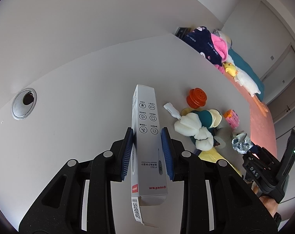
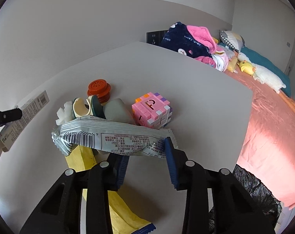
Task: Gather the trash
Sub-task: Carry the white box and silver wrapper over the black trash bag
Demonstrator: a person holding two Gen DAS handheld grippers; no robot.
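My left gripper [image 1: 147,138] is shut on a long grey thermometer box [image 1: 146,128] and holds it above the white table [image 1: 73,101]; the box also shows at the left of the right wrist view [image 2: 28,111]. My right gripper [image 2: 146,152] is shut on a crinkled silver snack wrapper [image 2: 112,136], held crosswise above the table. In the left wrist view that wrapper [image 1: 241,142] shows at the right gripper's tip. A yellow wrapper [image 2: 116,204] lies on the table under the right gripper.
On the table stand an orange ribbed cap [image 2: 99,89], a white foam brush [image 1: 190,126], a teal and cream holder [image 2: 89,107] and a pink block cube [image 2: 153,109]. A black-lined bin [image 2: 252,195] stands at the table's right edge, beside a pink bed [image 2: 274,128] with plush toys.
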